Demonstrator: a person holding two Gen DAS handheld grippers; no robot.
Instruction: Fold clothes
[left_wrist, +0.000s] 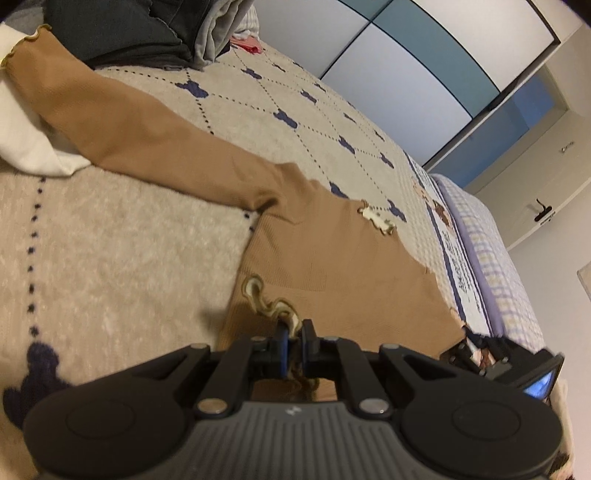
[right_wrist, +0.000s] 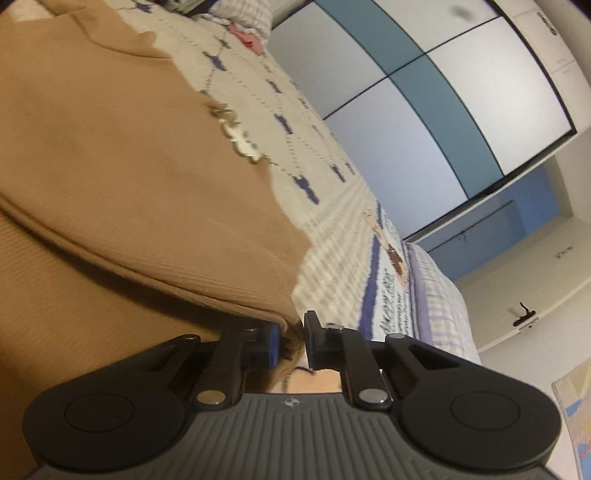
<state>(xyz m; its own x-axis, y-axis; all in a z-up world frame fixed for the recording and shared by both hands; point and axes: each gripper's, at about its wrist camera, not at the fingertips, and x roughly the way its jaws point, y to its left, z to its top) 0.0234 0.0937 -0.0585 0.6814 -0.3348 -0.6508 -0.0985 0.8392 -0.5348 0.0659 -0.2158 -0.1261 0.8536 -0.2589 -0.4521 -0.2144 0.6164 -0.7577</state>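
Both grippers, left (left_wrist: 293, 332) and right (right_wrist: 291, 338), pinch only thin edges of the tan top (left_wrist: 332, 258), so uneven pulling risks the near hem slipping free or skewing the fold.

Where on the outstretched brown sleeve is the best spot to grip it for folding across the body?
Probably the frilled cuff of the sleeve, approached from its open far end. The sleeve lies flat and straight on the blanket, so the cuff is a free edge to pinch. Both the left gripper and right gripper currently clamp the brown top.
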